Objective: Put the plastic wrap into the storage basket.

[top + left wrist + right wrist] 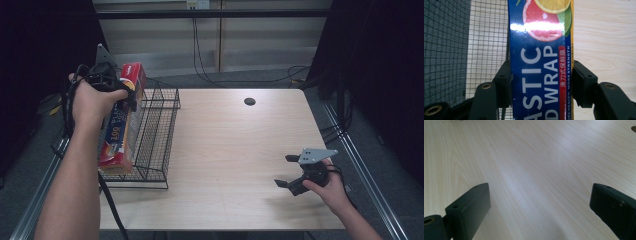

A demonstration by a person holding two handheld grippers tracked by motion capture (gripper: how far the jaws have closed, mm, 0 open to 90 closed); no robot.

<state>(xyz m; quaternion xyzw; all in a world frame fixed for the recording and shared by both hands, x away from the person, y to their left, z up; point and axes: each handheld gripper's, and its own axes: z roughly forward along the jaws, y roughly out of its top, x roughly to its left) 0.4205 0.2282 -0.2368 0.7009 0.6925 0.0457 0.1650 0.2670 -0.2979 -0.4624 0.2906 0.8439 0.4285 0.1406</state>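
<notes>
My left hand-held gripper (pixel 541 82) is clamped across the width of the plastic wrap box (pixel 540 62), its pads pressing both long edges, and I judge this the carrying step: the box hangs lengthwise over the wire basket (pixel 157 135) at the tabletop's (pixel 235 150) left side, and next I must either lower it level between the mesh walls or lift it clear. My right hand-held gripper (pixel 292 171) rests low on bare tabletop, jaws spread and empty. The left gripper view gives the pad contact and label; the high view gives the box's tilt against the basket.
</notes>
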